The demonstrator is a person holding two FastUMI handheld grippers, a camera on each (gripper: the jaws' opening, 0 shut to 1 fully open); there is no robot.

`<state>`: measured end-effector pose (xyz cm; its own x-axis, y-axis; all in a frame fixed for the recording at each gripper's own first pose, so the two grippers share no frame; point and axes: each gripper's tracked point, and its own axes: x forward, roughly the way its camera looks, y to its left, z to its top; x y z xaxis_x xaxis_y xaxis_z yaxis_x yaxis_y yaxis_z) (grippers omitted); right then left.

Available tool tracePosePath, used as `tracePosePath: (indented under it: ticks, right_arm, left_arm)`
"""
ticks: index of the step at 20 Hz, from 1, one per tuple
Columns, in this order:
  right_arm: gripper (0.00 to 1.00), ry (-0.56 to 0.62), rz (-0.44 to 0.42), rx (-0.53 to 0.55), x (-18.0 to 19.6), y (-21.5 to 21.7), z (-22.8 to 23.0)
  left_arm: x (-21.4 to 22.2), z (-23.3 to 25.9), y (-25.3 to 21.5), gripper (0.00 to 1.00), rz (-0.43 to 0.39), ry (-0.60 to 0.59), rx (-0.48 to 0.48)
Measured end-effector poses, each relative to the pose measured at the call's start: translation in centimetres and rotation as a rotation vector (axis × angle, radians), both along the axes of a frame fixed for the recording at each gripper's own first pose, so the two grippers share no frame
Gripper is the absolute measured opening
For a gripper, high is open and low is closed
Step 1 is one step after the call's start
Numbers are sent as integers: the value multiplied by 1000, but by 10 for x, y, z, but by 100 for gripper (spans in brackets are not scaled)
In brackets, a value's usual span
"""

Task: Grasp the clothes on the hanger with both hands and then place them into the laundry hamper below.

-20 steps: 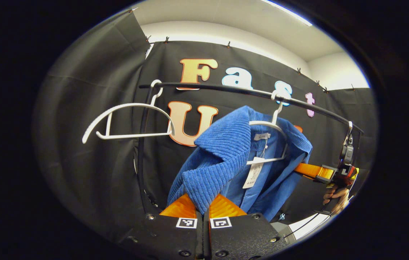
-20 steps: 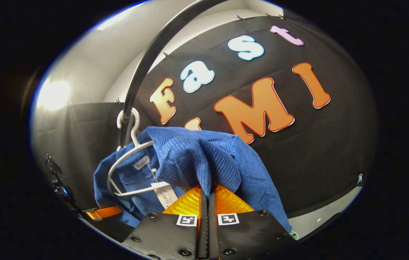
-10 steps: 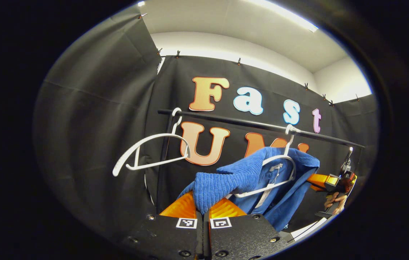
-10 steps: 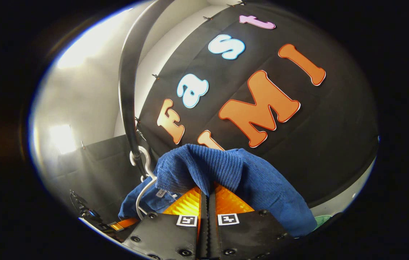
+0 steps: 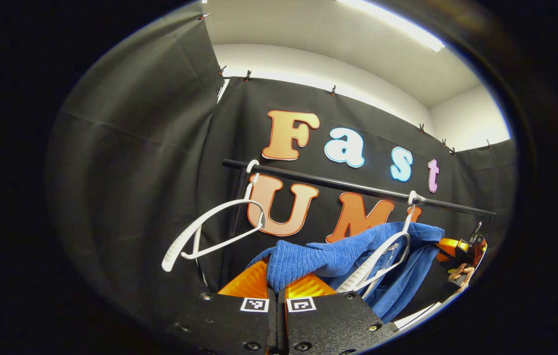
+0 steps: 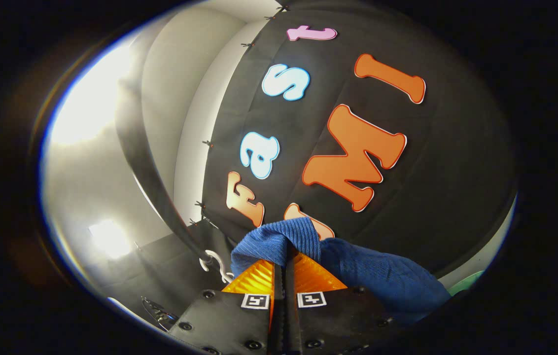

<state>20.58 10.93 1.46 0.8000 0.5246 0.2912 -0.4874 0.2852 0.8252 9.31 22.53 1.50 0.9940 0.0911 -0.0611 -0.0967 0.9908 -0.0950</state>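
A blue corduroy jacket (image 5: pixel 338 256) is stretched between both grippers below the black rail (image 5: pixel 358 187). My left gripper (image 5: pixel 276 281) is shut on one bunched shoulder of it. Its white hanger (image 5: pixel 382 256) hangs tilted from the rail, with the jacket pulled partly off it. In the right gripper view my right gripper (image 6: pixel 284 259) is shut on the other shoulder of the blue jacket (image 6: pixel 377 276), whose cloth drapes to the right. That gripper's orange body (image 5: pixel 451 245) and the hand (image 5: pixel 459 272) holding it show at the far right of the left gripper view.
A second, empty white hanger (image 5: pixel 215 227) hangs tilted at the rail's left end. The rail (image 6: pixel 151 162) passes close by on the left in the right gripper view, with a hanger hook (image 6: pixel 212 261) on it. A green edge (image 6: pixel 466 283) shows at lower right.
Both grippers have drawn back and down with the jacket; the rail and hangers sit farther off. The jacket has slid off the hanger, which has tipped steeper. The right gripper view has rolled.
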Motion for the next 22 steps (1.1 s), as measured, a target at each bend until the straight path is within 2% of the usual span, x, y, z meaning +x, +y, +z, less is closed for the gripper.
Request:
tracePosePath:
  ticks: [2, 6, 12, 14, 22]
  right_arm:
    - [7, -5, -23, 2, 7, -9, 4]
    - [7, -6, -58, 26, 27, -24, 7]
    - [7, 61, -104, 68, 51, -54, -15]
    - [7, 75, -108, 47, 55, -50, -24]
    - [7, 179, -113, -130, 78, -26, -79]
  left_arm:
    - [8, -2, 8, 0, 3, 10, 5]
    - [29, -9, 6, 0, -48, 36, 41]
    - [57, -24, -6, 0, -123, 70, 69]
    - [62, -33, -2, 0, -123, 81, 79]
    - [61, -71, 16, 0, -96, 108, 7]
